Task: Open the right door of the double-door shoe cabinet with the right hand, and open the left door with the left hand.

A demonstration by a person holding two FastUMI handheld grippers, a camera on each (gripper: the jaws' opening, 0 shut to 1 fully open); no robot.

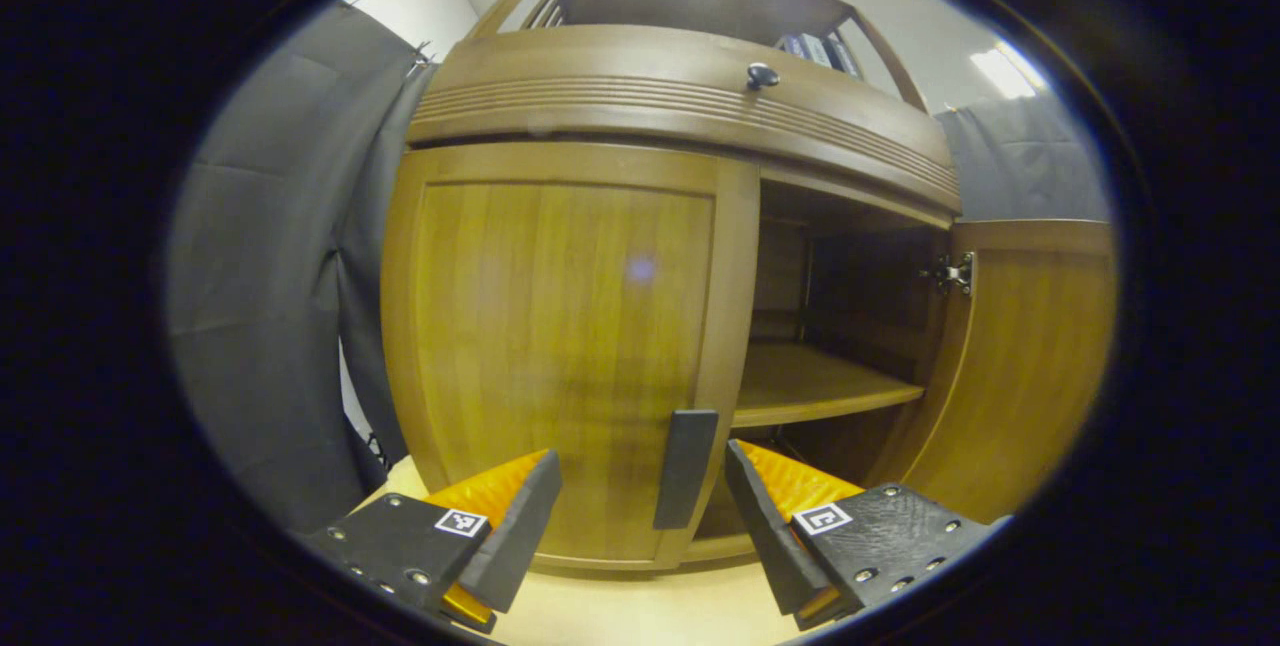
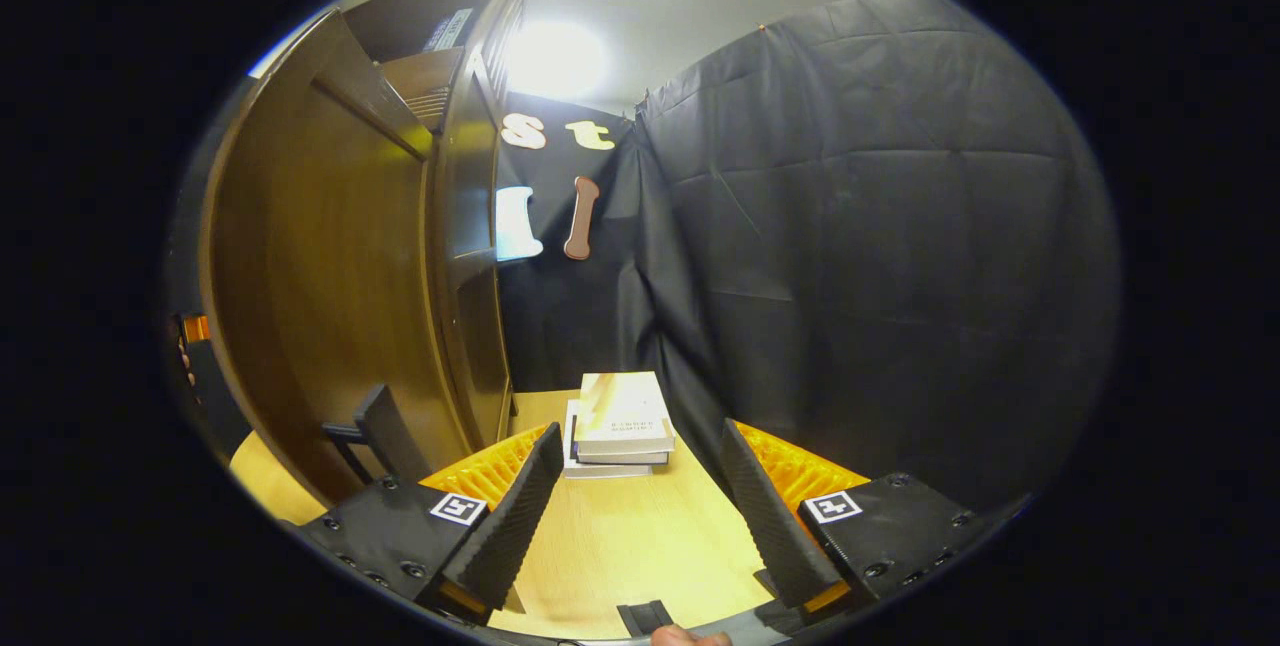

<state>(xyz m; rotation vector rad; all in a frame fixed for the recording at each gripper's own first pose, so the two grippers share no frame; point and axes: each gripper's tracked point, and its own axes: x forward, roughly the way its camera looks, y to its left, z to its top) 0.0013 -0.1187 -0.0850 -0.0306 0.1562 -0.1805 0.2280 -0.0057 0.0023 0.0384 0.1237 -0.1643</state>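
The left gripper view sits low and close, facing the cabinet [image 1: 680,106] front square on, its closed left door [image 1: 560,346] straight ahead. The right gripper view looks along the open right door [image 2: 320,296], toward stacked books [image 2: 620,421]. Both share that door.

The right door [image 1: 1010,366] stands swung wide, so the way into the cabinet's right half is open: a bare shelf [image 1: 820,388] crosses it, with dark room above and below. The left door [image 1: 560,346] is shut and blocks its half; its handle [image 1: 685,468] sticks out in front of the left gripper [image 1: 640,511], whose fingers are spread with a gap between them. Beside the opened door [image 2: 320,296], the tabletop [image 2: 620,536] runs clear ahead of the spread right gripper [image 2: 635,511] up to a stack of books [image 2: 620,421] against the curtain [image 2: 860,246].
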